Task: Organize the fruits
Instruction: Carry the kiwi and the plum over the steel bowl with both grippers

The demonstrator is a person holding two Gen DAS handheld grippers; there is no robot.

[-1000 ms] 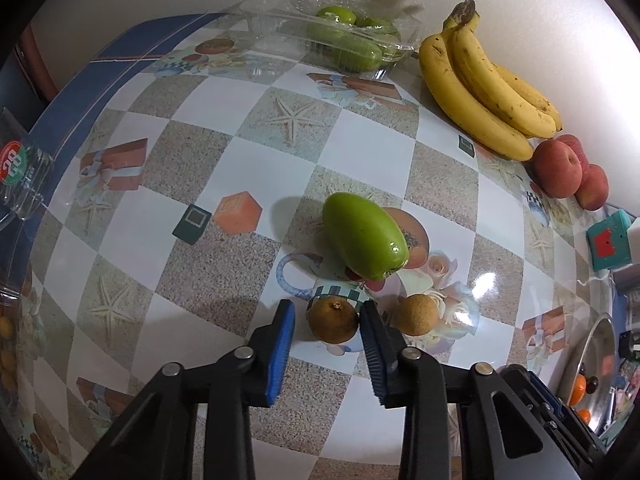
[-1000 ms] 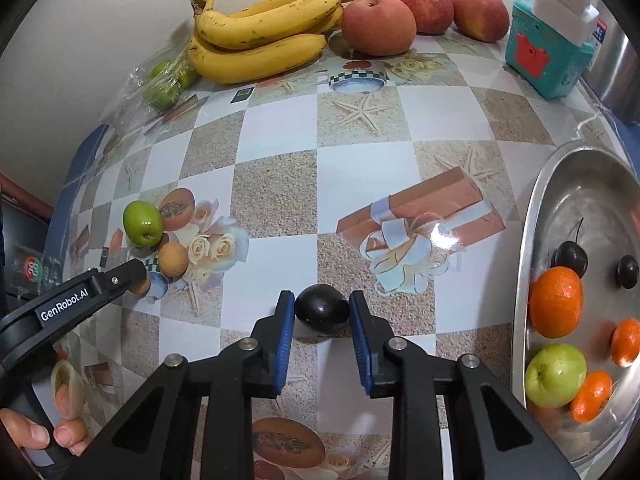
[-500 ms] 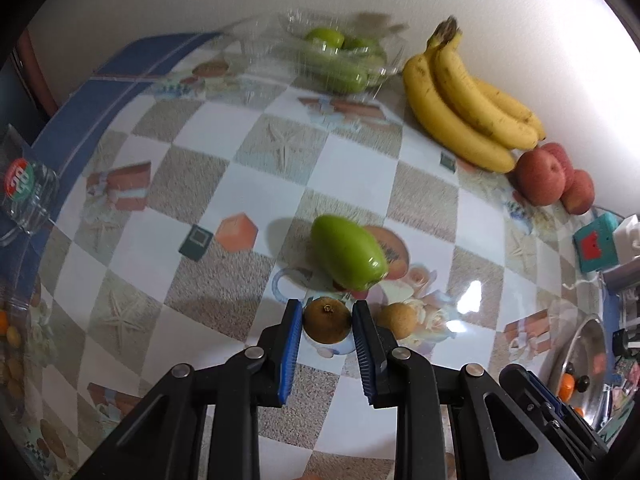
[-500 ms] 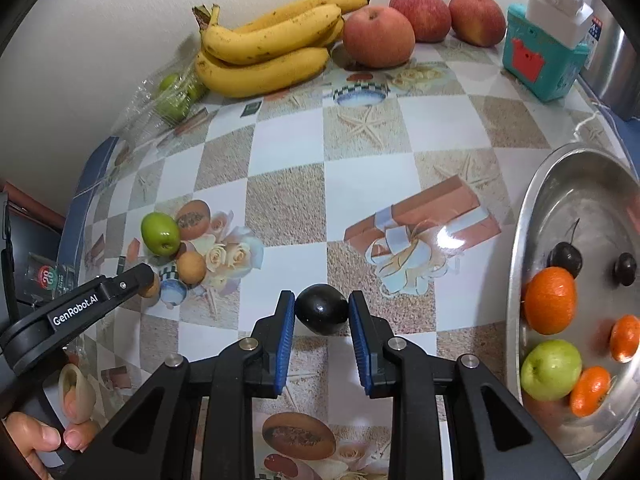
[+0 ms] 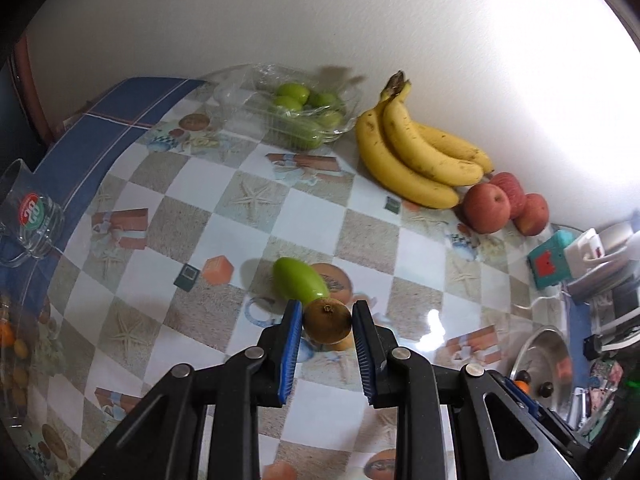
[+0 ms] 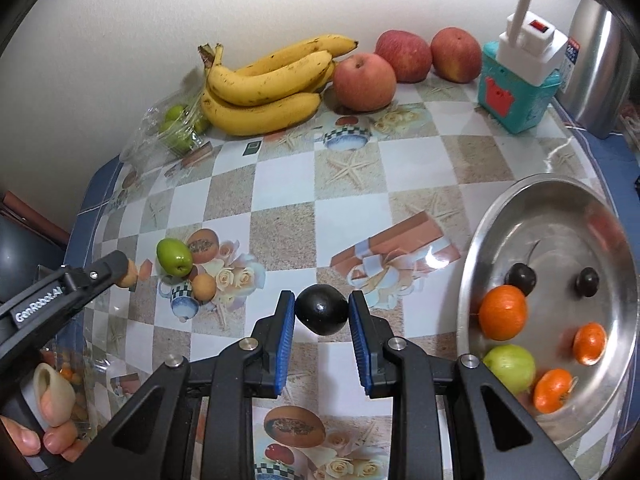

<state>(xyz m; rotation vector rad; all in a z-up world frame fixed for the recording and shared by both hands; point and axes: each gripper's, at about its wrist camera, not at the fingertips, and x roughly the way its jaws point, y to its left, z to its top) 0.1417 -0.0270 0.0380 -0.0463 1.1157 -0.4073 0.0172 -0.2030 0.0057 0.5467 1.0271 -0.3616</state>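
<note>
My left gripper [image 5: 326,322] is shut on a small brown round fruit [image 5: 327,321] and holds it above the table, just in front of a green oval fruit [image 5: 299,283]. In the right wrist view the left gripper [image 6: 116,270] shows at the left with that brown fruit [image 6: 129,274]. My right gripper [image 6: 322,314] is shut on a dark round fruit [image 6: 322,315], lifted above the table left of a steel bowl [image 6: 472,264]. The bowl holds oranges [image 6: 502,312], a green apple [image 6: 510,368] and dark fruits [image 6: 520,278].
A second brown fruit [image 6: 204,287] lies beside the green fruit [image 6: 174,257]. Bananas [image 6: 260,96], three red apples [image 6: 364,82] and a clear pack of green fruits [image 6: 176,128] line the wall. A teal box [image 6: 516,88] stands at the back right. A glass cup [image 5: 30,220] is at the far left.
My left gripper closed on the brown fruit and lifted it off the table. My right gripper rose further with the dark fruit held.
</note>
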